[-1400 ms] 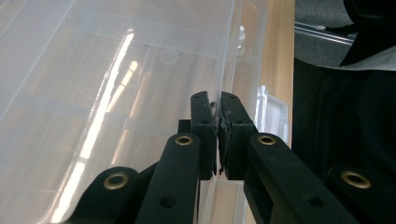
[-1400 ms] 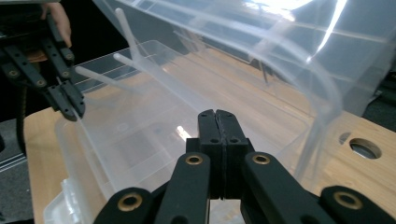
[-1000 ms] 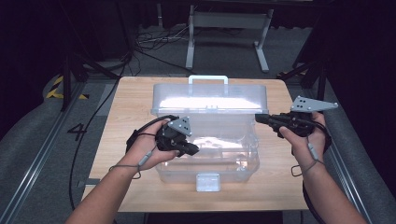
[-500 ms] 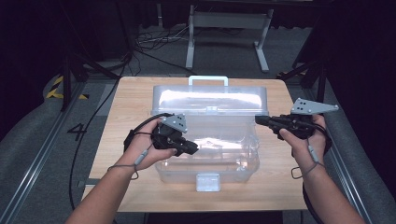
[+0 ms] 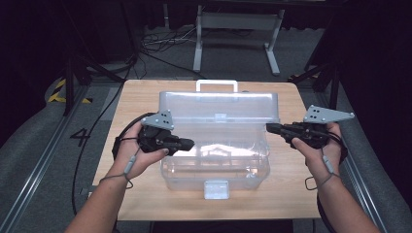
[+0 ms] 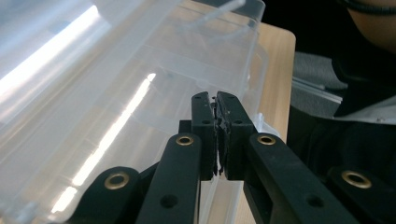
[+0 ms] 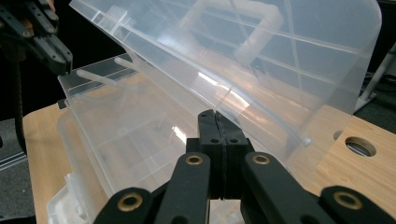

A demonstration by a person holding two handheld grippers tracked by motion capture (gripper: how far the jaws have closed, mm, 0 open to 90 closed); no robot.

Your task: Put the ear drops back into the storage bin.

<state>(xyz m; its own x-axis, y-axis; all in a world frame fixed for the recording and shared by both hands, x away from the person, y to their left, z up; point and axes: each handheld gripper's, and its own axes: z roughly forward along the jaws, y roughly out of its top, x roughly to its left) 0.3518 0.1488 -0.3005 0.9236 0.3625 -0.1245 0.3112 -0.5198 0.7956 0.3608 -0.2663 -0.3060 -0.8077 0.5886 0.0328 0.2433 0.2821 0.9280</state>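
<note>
The clear box (image 5: 216,155), its long axis crosswise, lies between the left hand-held gripper (image 5: 187,143) and right hand-held gripper (image 5: 271,128), both pressed together on nothing, the left nearer.

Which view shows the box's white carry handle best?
The high view: the handle stands out whole above the raised lid at the far edge. The right gripper view shows it blurred through the tilted clear lid. The left gripper view catches just a faint piece of it near the top.
</note>
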